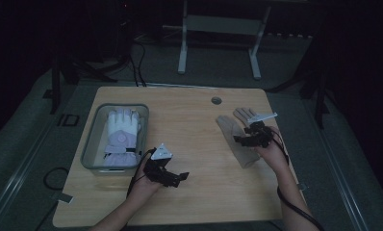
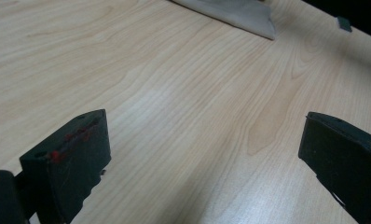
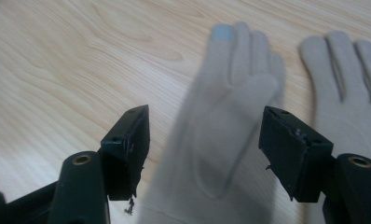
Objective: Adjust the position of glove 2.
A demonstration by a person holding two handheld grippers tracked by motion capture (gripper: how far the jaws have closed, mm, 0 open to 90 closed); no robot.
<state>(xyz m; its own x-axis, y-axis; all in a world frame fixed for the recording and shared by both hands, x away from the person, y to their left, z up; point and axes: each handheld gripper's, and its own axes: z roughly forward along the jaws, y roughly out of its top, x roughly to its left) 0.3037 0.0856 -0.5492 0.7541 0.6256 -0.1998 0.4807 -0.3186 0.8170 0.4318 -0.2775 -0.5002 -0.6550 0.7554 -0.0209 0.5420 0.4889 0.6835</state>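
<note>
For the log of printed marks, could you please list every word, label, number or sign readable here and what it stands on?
"ID": pale marking on the dark floor left of the table.
Round emblem on the white glove in the bin: too small to read.
Beige gloves: no text.

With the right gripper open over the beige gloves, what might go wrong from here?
1. The right gripper straddles one beige glove while the second beige glove lies close beside it; a close might snag both or only a fold.
2. The bin already holds a white glove, so a limp glove dropped in may drape over the rim.
3. The left gripper is open over bare table in between, perhaps in the carry path.
</note>
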